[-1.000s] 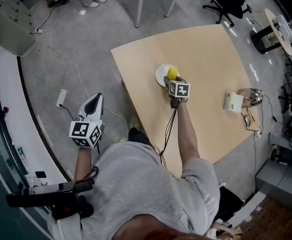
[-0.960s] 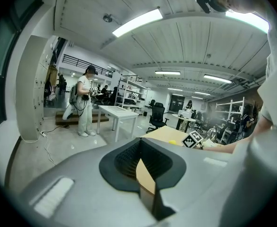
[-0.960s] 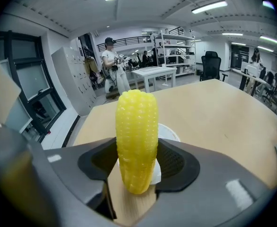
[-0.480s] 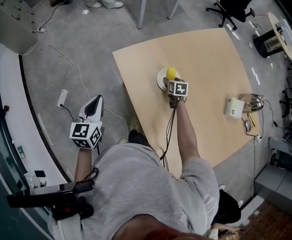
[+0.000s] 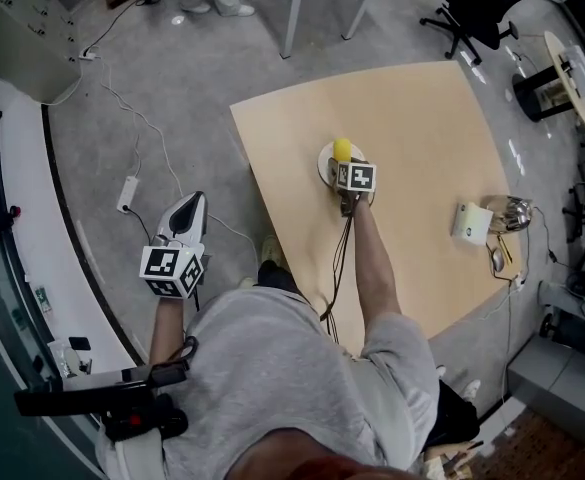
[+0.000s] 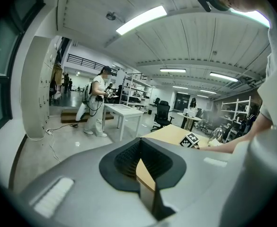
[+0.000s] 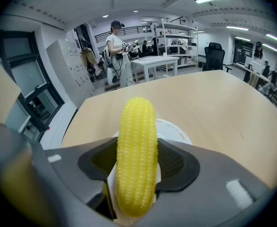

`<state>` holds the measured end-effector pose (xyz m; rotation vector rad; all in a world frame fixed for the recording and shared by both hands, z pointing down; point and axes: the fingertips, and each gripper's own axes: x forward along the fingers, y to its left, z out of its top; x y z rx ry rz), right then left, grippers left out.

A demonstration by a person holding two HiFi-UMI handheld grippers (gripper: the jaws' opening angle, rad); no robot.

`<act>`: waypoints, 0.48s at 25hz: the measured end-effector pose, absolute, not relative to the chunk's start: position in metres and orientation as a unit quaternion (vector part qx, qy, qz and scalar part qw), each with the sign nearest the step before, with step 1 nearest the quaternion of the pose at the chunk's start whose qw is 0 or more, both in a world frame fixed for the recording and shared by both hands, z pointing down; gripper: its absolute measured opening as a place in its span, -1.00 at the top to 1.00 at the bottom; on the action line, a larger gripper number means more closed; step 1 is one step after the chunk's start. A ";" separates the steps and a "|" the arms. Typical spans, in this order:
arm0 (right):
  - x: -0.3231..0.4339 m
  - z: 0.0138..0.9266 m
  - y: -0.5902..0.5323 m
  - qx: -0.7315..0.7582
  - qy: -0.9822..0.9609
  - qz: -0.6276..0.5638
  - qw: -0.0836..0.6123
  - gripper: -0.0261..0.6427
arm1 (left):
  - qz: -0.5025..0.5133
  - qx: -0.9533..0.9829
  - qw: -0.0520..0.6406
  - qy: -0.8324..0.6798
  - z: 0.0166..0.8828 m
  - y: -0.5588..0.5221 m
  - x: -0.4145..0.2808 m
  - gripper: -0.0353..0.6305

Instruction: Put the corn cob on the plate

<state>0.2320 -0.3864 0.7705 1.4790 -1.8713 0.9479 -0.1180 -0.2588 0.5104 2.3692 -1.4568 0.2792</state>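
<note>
Right gripper (image 5: 346,165): your jaws are pinching the corn cob (image 7: 137,164) by its flanks, one dark pad on each side. In the right gripper view the cob runs lengthwise along the jaws, and its rounded tip stands clear beyond them. The white plate (image 7: 177,128) lies directly behind and under it. In the head view the cob (image 5: 342,149) shows as a yellow spot over the plate (image 5: 324,164), near the middle of the wooden table (image 5: 422,118). No view settles whether the cob touches the plate.

Left gripper (image 5: 189,204): you hold it off the table, over the grey floor at the lower left of the head view. Its jaws are pressed together but for a thin slit, with nothing between them.

Elsewhere: a person (image 7: 115,53) stands by a white table at the upper left of the right gripper view.
</note>
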 end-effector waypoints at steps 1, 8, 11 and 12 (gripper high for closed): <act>0.232 0.773 -0.386 0.553 -0.697 0.359 0.283 0.16 | 0.099 0.834 0.173 -0.515 0.510 -0.259 -0.119 0.84; 0.233 0.783 -0.387 0.547 -0.694 0.363 0.295 0.16 | 0.101 0.832 0.174 -0.518 0.509 -0.261 -0.120 0.84; 0.231 0.785 -0.385 0.542 -0.694 0.365 0.303 0.16 | 0.101 0.831 0.175 -0.518 0.509 -0.261 -0.120 0.84; 0.231 0.786 -0.385 0.541 -0.694 0.365 0.305 0.16 | 0.101 0.831 0.175 -0.518 0.509 -0.261 -0.120 0.83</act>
